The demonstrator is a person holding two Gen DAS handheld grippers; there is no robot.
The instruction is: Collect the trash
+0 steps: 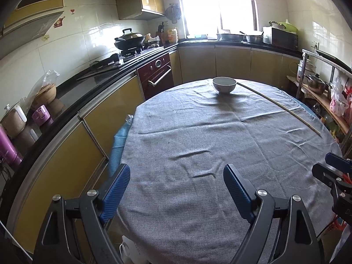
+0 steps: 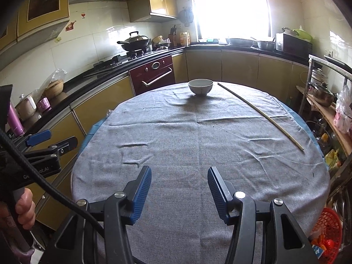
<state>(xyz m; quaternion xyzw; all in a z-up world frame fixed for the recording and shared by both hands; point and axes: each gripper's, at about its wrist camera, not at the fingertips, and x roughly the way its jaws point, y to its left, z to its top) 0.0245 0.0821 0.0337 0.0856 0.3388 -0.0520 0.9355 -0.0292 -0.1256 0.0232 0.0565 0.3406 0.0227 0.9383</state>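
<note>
A white bowl (image 1: 224,85) (image 2: 200,87) stands at the far side of a round table covered with a grey cloth (image 1: 220,136) (image 2: 198,136). A long thin pale stick (image 1: 279,106) (image 2: 261,113) lies on the cloth to the right of the bowl. Small dark crumbs (image 1: 162,142) dot the cloth. My left gripper (image 1: 177,176) is open and empty above the near edge of the table. My right gripper (image 2: 179,178) is open and empty above the near edge too. Each gripper shows at the edge of the other's view (image 1: 334,169) (image 2: 44,145).
A kitchen counter (image 1: 105,70) with a wok (image 1: 129,38) and oven (image 1: 157,74) runs along the left and back. A rack with pots and bags (image 1: 319,85) stands right of the table. A red basket (image 2: 327,226) sits low at the right.
</note>
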